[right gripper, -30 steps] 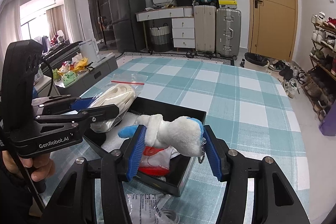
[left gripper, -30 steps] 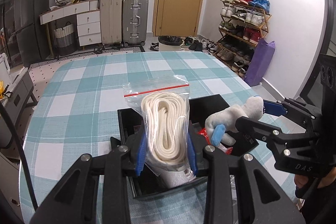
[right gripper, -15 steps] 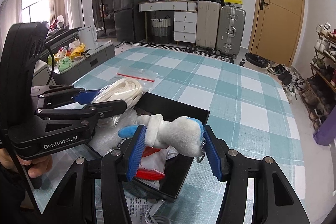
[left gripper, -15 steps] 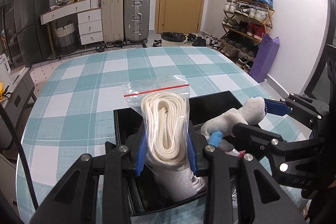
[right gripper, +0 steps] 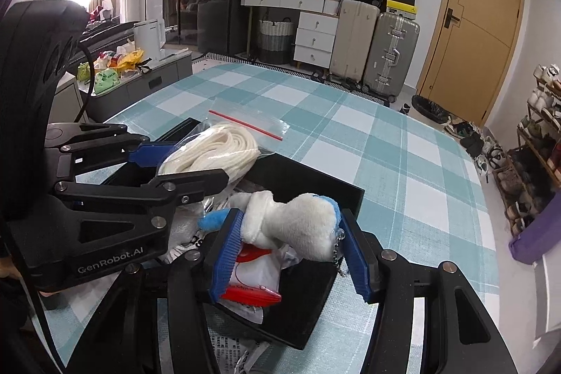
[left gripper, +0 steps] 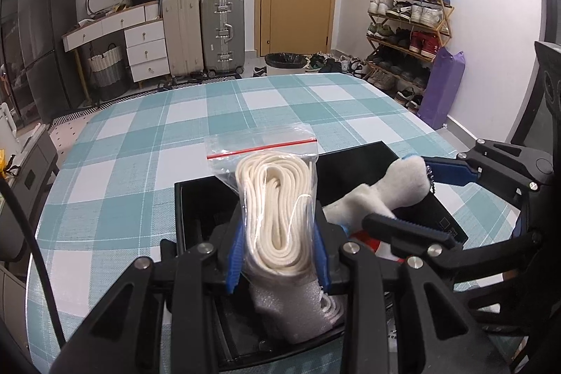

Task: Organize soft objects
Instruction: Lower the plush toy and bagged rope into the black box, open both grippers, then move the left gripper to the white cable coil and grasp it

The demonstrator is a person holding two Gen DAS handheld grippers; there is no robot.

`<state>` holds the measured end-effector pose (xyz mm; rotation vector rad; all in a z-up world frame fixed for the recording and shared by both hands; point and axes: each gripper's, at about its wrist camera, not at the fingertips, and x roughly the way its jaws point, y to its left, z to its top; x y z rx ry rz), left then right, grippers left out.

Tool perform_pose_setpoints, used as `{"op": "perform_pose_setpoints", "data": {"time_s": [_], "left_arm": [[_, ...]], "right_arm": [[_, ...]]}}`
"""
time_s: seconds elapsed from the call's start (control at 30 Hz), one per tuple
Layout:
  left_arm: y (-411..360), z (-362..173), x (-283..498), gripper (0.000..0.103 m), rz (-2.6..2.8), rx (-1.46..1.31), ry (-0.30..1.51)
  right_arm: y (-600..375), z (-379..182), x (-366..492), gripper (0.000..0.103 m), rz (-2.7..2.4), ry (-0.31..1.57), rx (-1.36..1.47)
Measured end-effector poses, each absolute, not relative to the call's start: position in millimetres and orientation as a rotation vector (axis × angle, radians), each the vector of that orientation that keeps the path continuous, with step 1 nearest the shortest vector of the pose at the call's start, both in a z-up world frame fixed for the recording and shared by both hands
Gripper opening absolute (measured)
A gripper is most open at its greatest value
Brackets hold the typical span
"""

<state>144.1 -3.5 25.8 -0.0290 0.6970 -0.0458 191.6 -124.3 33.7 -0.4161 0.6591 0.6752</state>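
Observation:
My left gripper [left gripper: 277,255] is shut on a clear zip bag of white rope [left gripper: 275,198] and holds it upright over the left part of a black box [left gripper: 189,209]. The bag also shows in the right wrist view [right gripper: 217,149]. My right gripper [right gripper: 291,255] is shut on a white plush toy with blue parts [right gripper: 298,226], held above the right part of the black box [right gripper: 329,184]. The plush toy shows in the left wrist view [left gripper: 392,188] too. A red and white packet [right gripper: 252,276] and white foam wrap [left gripper: 291,311] lie inside the box.
The box stands on a teal and white checked tablecloth [left gripper: 210,114]. A printed plastic packet [right gripper: 231,353] lies on the cloth at the box's near edge. Suitcases [left gripper: 203,30], a drawer unit, a door and a shoe rack [left gripper: 406,23] stand beyond the table.
Both grippers have drawn back a little over the box, still gripping the rope bag and the plush toy. More of the box's inside shows under them now.

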Motion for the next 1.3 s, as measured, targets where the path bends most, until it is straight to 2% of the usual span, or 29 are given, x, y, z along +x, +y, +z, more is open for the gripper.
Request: {"op": "perform_pose_setpoints", "data": {"time_s": [0.3, 0.4, 0.47, 0.5, 0.6, 0.7, 0.77, 0.8, 0.83, 0.87, 0.93, 1.0, 1.3], "left_arm": [[-1.8, 24.2, 144.4, 0.033, -0.051, -0.034, 0.699], [-0.9, 22.8, 144.9, 0.036, -0.059, -0.045, 0.705], [-0.4, 22.8, 144.9, 0.036, -0.061, -0.053, 0.708], [-1.2, 23.0, 144.4, 0.037, -0.064, -0.052, 0.709], [-3.4, 23.3, 143.0, 0.044, -0.074, -0.048, 0.716], [-6.5, 23.6, 139.8, 0.057, -0.088, -0.045, 0.724], [-7.7, 24.0, 137.5, 0.059, -0.088, -0.044, 0.729], [-8.1, 24.4, 136.1, 0.064, -0.087, -0.042, 0.734], [-8.0, 25.4, 133.9, 0.075, -0.083, -0.040, 0.739], [-7.6, 27.3, 130.8, 0.078, -0.080, -0.044, 0.734], [-7.0, 32.3, 124.0, 0.094, -0.078, -0.053, 0.719], [-5.0, 38.2, 114.7, 0.103, -0.078, -0.072, 0.693], [-3.2, 45.7, 81.0, 0.103, -0.059, -0.079, 0.677]], "right_arm": [[-125.1, 33.2, 190.8, 0.057, 0.698, 0.650, -0.401], [-130.0, 35.8, 189.2, 0.067, 0.688, 0.627, -0.379], [-133.6, 37.8, 187.8, 0.078, 0.672, 0.615, -0.374], [-136.5, 39.6, 186.1, 0.080, 0.669, 0.606, -0.368], [-144.4, 42.7, 182.2, 0.085, 0.657, 0.598, -0.353], [-152.9, 45.4, 177.5, 0.088, 0.650, 0.593, -0.340], [-158.3, 47.1, 173.3, 0.091, 0.643, 0.589, -0.334], [-160.8, 47.8, 171.8, 0.093, 0.640, 0.589, -0.330], [-163.6, 48.7, 169.1, 0.095, 0.638, 0.590, -0.326], [-166.5, 49.7, 166.2, 0.097, 0.638, 0.589, -0.321], [-173.1, 52.2, 162.7, 0.101, 0.635, 0.586, -0.305], [-179.0, 53.5, 159.7, 0.102, 0.646, 0.590, -0.281], [-201.6, 49.2, 147.6, 0.102, 0.643, 0.644, -0.239]]}}
